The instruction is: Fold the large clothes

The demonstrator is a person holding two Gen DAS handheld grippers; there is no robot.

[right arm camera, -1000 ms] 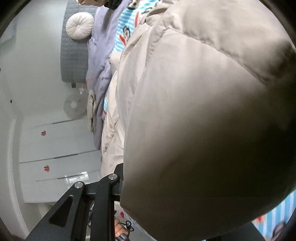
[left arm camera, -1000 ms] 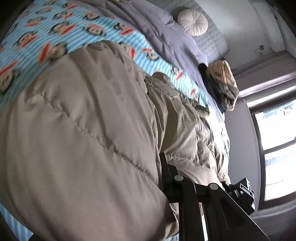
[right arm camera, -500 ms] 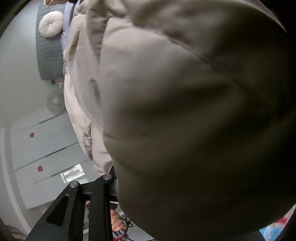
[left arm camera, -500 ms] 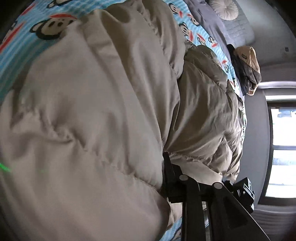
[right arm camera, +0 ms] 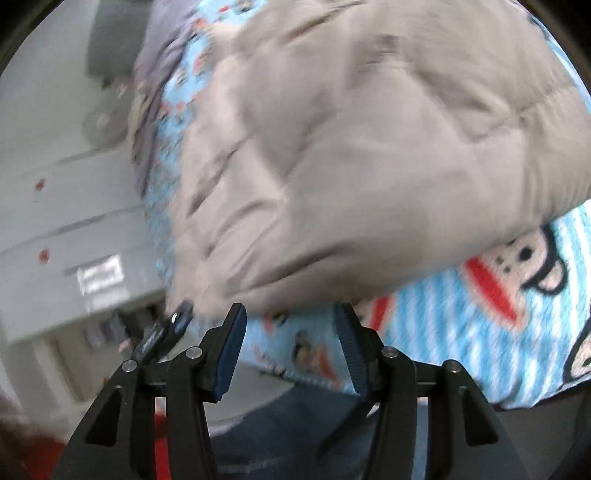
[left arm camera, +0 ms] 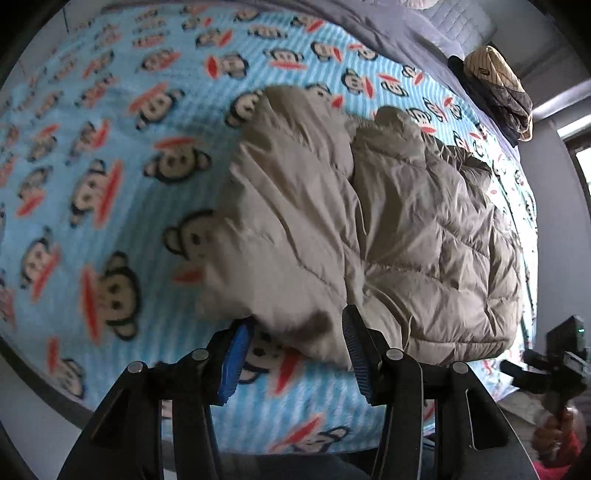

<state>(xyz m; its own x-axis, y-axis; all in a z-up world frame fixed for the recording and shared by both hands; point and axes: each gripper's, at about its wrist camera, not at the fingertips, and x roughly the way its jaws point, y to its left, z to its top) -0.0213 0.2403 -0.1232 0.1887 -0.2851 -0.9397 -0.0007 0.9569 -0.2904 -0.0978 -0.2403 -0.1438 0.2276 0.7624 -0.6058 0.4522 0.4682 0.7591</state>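
Note:
A beige quilted puffer jacket (left arm camera: 369, 229) lies bunched and folded over itself on a bed with a blue monkey-print cover (left arm camera: 110, 177). My left gripper (left arm camera: 295, 332) is open, its blue-padded jaws apart just short of the jacket's near edge, holding nothing. In the right wrist view the jacket (right arm camera: 369, 147) fills the upper frame, blurred. My right gripper (right arm camera: 291, 332) is open and empty just below the jacket's near edge, over the bed cover (right arm camera: 461, 314).
A grey duvet (left arm camera: 388, 26) and a pile of folded clothes (left arm camera: 495, 85) lie at the bed's far side. The right gripper (left arm camera: 557, 365) shows at the left view's lower right. White wardrobe doors (right arm camera: 55, 206) stand left of the bed.
Both grippers were shut on the jacket's hem and held it close to the cameras. Now both have opened and pulled back, and the jacket lies folded on the bed.

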